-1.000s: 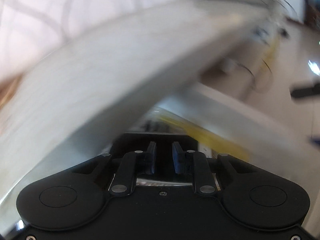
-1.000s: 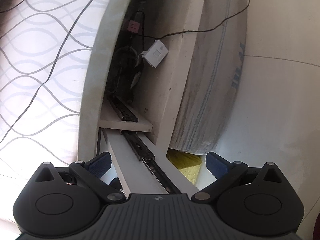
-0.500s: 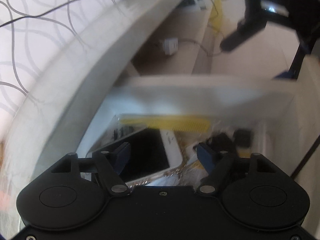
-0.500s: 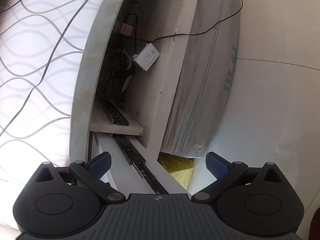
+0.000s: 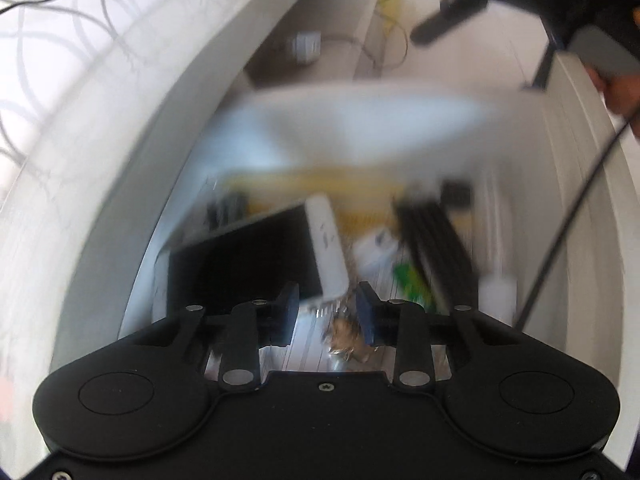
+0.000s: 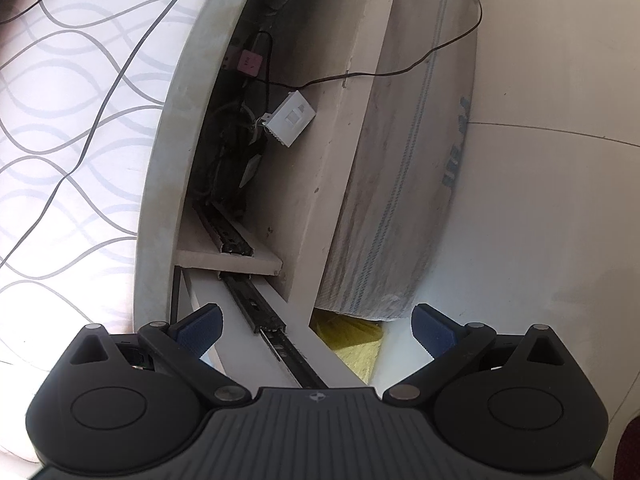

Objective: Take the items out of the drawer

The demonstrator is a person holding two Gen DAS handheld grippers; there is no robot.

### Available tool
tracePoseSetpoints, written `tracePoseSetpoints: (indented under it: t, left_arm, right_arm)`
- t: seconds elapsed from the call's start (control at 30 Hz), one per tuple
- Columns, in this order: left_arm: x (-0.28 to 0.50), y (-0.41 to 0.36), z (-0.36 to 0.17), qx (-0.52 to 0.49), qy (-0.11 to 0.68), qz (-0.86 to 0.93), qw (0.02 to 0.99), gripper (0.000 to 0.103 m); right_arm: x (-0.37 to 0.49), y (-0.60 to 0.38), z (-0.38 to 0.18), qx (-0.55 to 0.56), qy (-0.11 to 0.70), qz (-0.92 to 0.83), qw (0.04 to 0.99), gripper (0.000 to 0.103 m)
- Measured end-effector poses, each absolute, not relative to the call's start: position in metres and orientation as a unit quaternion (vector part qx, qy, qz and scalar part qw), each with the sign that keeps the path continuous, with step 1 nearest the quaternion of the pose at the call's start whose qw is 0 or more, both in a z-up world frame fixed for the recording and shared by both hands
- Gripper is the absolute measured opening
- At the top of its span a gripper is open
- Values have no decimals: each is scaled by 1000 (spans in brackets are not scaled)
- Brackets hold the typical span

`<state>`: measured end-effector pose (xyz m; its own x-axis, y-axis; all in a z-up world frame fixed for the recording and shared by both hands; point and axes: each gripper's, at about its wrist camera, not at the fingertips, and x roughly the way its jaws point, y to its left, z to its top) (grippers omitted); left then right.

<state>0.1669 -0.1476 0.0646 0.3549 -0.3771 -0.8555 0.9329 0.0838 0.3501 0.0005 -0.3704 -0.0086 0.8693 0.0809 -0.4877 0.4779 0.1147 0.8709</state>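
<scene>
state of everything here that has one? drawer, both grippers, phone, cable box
drawer: pulled open, items inside
left gripper: jaws closing over the drawer, pads gripping nothing
right gripper: jaws wide open, empty
phone: lying flat in the drawer, screen dark
white cable box: hanging on its wires under the desk

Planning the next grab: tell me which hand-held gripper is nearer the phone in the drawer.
Left. The left hand-held gripper is closing just over the phone in the drawer; the right hand-held gripper points at the drawer rail outside, phone unseen there.

Left tongs [image 5: 326, 312] angled steeply down, jaws closing; right tongs [image 6: 316, 326] wide apart.
</scene>
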Motion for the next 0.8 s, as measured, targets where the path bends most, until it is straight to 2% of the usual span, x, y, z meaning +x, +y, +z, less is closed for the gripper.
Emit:
tracePoseSetpoints:
  t: [0.03,0.17,0.23,0.27,0.3,0.4,0.57,0.8]
  left_arm:
    - [171,-141,63,482,304,-468,676,0]
    - [182,-115,74,467,332,-433,695,4]
    - [178,-118,90,419,333,-439,722,37]
    - [175,-124,97,390,336,-428,743,89]
    - [173,-130,103,361,336,-418,763,102]
    - [162,-167,99,343,323,-419,776,103]
    - [148,-212,69,405,267,-375,790,103]
    - [154,-230,37,484,278,-298,775,103]
  right_arm:
    - [1,-370,-9,651,215,-139,715,103]
    - [2,-370,-10,650,215,-140,715,103]
    - [3,-369,-10,649,216,-140,716,103]
    - [4,-369,-10,649,217,-140,715,103]
    - [4,-369,-10,650,218,-140,715,103]
    - [5,-369,-12,653,219,-134,712,103]
    - [2,-372,-12,656,217,-133,711,103]
    - [0,-377,-16,661,217,-132,706,103]
